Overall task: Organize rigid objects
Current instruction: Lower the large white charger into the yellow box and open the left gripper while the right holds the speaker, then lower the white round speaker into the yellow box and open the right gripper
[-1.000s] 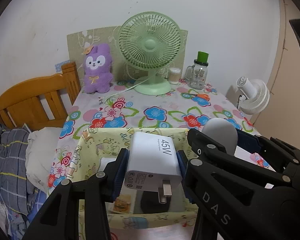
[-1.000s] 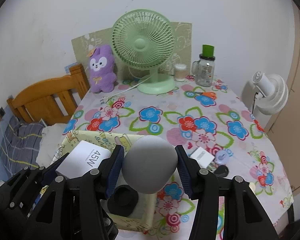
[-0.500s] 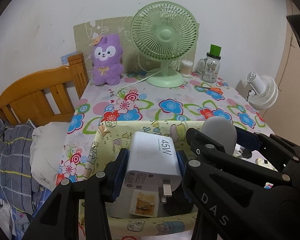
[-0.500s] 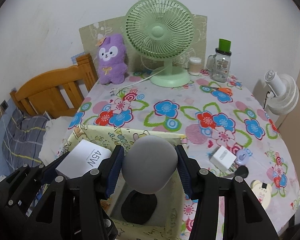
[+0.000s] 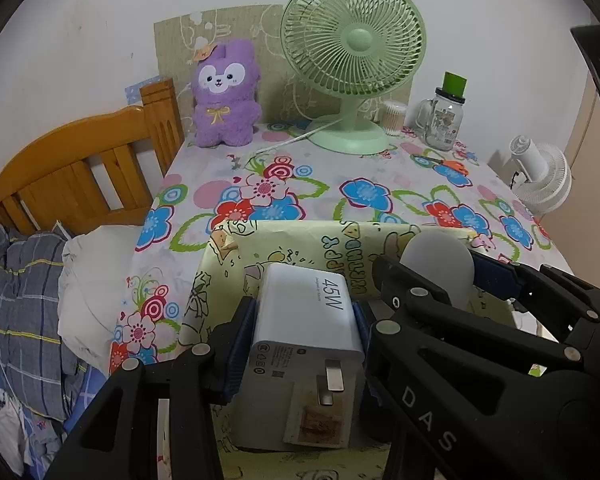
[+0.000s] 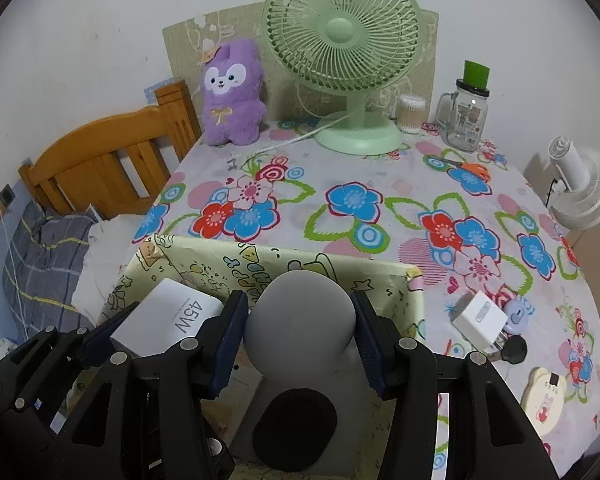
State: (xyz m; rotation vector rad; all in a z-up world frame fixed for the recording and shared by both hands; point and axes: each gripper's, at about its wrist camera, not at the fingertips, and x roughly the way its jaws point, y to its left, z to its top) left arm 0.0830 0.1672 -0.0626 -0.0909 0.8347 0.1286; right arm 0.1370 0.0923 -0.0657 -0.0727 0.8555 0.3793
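Placement of two rigid items into a paper-lined box. The left gripper pinches a white 45W charger across its flat sides, prongs facing back toward the camera; the right gripper pinches a grey egg-shaped object at its widest girth, its dark base turned toward the camera. Both loads hang side by side over the open yellow cartoon-print box, whose far wall rises just beyond the fingertips and whose interior lies directly beneath them; the right-hand wall of the box stands close beside the right gripper's outer finger. To do the step well, each item should be lowered below the rim before the jaws part, so that neither drops onto the thin wall or tips out. The two grippers nearly touch, so the releases are best made one at a time, each finger pair opening only enough to free its item without striking its neighbour. The rounded object may roll on release and is better set down on its flat base. Still to be gathered, on the flowered tablecloth to the right of the box: a small white adapter, a black knob-like piece and a cream bear-shaped item.
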